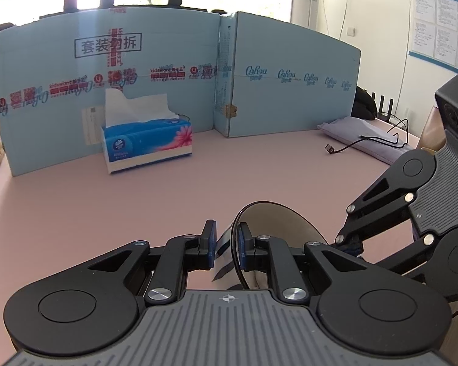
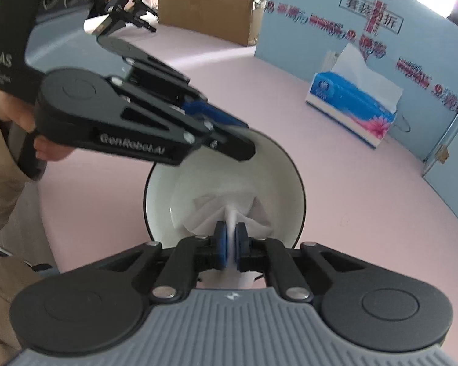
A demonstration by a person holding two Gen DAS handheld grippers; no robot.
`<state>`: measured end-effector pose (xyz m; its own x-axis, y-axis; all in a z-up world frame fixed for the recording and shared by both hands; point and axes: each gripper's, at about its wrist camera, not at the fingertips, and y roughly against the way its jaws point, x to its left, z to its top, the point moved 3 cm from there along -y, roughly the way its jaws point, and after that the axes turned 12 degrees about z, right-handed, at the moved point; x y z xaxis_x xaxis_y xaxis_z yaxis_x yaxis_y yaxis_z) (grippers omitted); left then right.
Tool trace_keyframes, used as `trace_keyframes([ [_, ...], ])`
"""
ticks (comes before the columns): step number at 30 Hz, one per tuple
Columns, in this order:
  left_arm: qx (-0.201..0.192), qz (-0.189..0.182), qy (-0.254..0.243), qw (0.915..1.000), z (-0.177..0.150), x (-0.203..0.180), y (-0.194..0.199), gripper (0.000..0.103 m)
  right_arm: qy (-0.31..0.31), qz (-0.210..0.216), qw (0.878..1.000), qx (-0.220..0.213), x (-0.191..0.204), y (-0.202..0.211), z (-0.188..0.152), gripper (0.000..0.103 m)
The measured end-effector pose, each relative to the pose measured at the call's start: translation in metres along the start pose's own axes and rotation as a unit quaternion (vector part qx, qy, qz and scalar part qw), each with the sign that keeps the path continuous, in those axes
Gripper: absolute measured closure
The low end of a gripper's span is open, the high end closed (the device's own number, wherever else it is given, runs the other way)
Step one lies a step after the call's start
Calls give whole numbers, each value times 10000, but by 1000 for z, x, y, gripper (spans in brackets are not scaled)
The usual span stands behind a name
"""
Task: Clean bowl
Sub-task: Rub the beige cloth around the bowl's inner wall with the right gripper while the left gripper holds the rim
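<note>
White tissue (image 2: pixel 229 210) pinched in right tool (image 2: pixel 231 238), left tool (image 1: pixel 226 238) clamping bowl (image 2: pixel 274 164) rim

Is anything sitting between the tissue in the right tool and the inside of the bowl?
Nothing visible. The right tool is shut on the tissue, which already lies against the bowl's white inside. The left tool grips the rim on the far side, clear of the wiping area.
</note>
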<state>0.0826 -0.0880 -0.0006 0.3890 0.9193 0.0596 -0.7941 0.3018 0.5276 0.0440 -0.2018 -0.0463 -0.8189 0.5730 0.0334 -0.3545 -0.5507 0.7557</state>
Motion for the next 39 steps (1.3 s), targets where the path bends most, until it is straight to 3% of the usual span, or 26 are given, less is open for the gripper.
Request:
trace_keyframes([
  [4, -27, -5, -25, 10000, 0, -1, 0, 84, -210, 381, 9990, 68, -4, 9, 6, 97],
  [7, -45, -8, -21, 10000, -1, -1, 1, 84, -442, 898, 9948, 187, -7, 12, 14, 97],
  [10, -56, -3, -19, 10000, -1, -1, 1, 84, -523, 1222, 9899, 487, -9, 4, 19, 97],
  [17, -75, -39, -53, 10000, 0, -1, 1, 84, -214, 772, 9893, 1218, -10, -15, 24, 97],
  [22, -85, -32, -60, 9999, 0, -2, -1, 83, 796, -153, 9822, 1694, 8, -23, 27, 97],
  [25, -92, -41, -59, 9999, 1, -2, -2, 84, 1364, -756, 9720, 1758, 18, -27, 27, 97],
  [29, -106, -42, -51, 9999, 1, -1, -2, 84, 1531, -1207, 9696, 1478, 11, -25, 32, 97],
  [34, -105, -41, -42, 9999, 2, 0, -3, 86, 1346, -922, 9734, 1607, 5, -27, 26, 97],
  [39, -23, 32, -43, 10000, 2, 1, -8, 86, 826, -262, 9846, 1517, 8, -26, 26, 94],
])
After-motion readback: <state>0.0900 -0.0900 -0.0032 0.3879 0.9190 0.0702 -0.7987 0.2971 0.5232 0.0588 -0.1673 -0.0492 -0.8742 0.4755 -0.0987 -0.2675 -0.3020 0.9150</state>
